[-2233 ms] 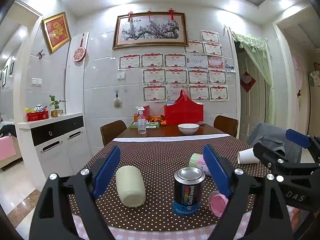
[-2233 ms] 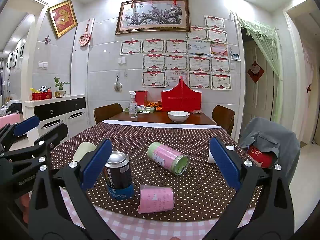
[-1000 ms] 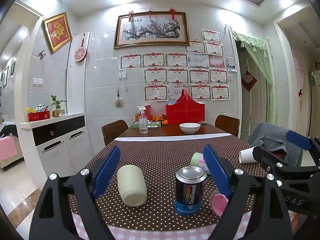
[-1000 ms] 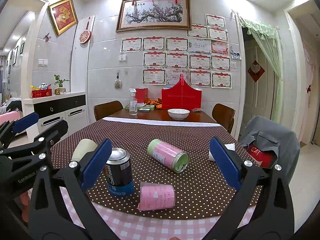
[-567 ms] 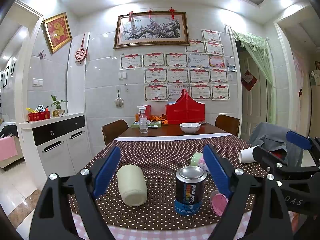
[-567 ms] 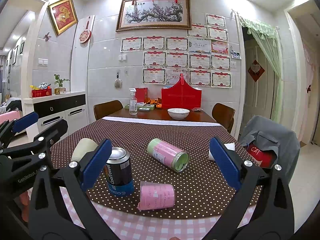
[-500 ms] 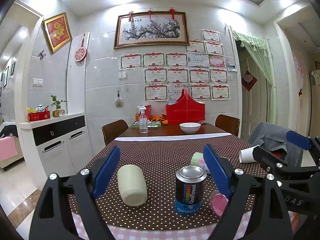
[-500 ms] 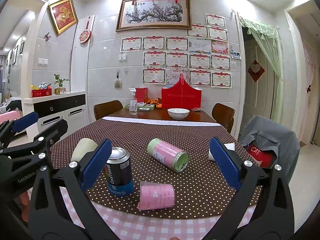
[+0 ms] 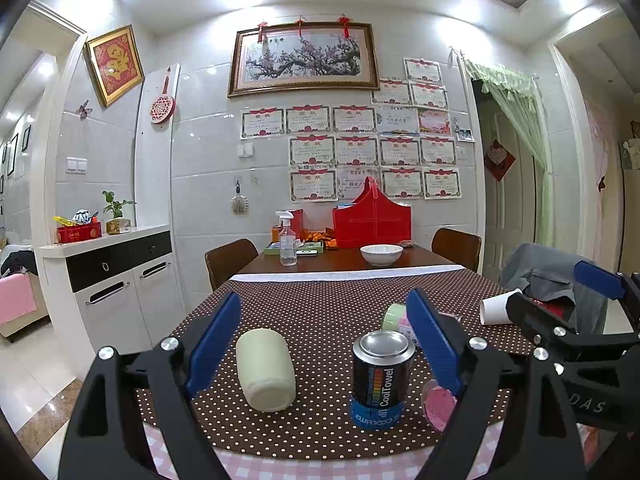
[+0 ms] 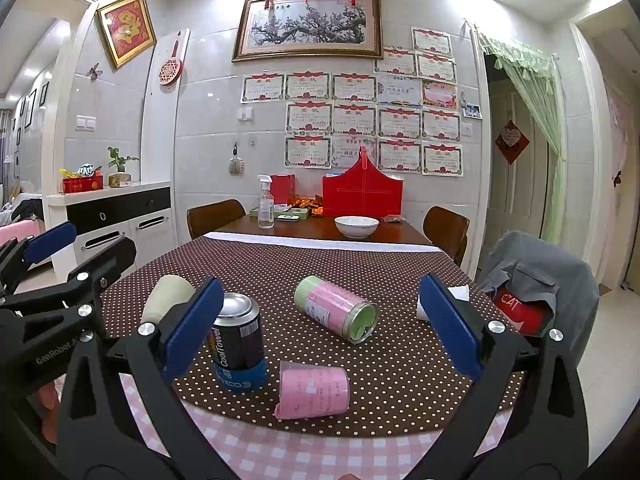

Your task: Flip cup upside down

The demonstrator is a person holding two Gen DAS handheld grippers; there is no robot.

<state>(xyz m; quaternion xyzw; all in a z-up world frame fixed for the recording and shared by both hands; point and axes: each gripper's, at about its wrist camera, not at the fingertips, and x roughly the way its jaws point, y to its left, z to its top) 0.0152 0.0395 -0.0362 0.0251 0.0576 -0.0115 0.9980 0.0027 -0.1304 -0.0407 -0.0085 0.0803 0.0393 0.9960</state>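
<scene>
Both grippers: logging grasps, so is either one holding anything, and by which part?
Nothing is held: left gripper and right gripper are open, fingers clear of every cup.

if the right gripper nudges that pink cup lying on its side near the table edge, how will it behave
The pink cup lies on its side, so it would probably roll, likely curving since it looks slightly tapered. It looks thin and light, so a firm squeeze may dent it. It sits near the dotted cloth's front edge, so it might roll off.

A long table (image 10: 304,232) has a brown dotted cloth (image 10: 288,268) on the near part and a pink checked cloth (image 10: 280,452) at the near edge. On the dotted cloth a cream cup (image 9: 266,368), a pink cup (image 10: 314,390), a green and pink can (image 10: 336,308) and a white paper cup (image 9: 494,312) lie on their sides. A dark can (image 10: 238,350) stands up. Far back sit a white bowl (image 10: 356,226) and a spray bottle (image 10: 266,208).
</scene>
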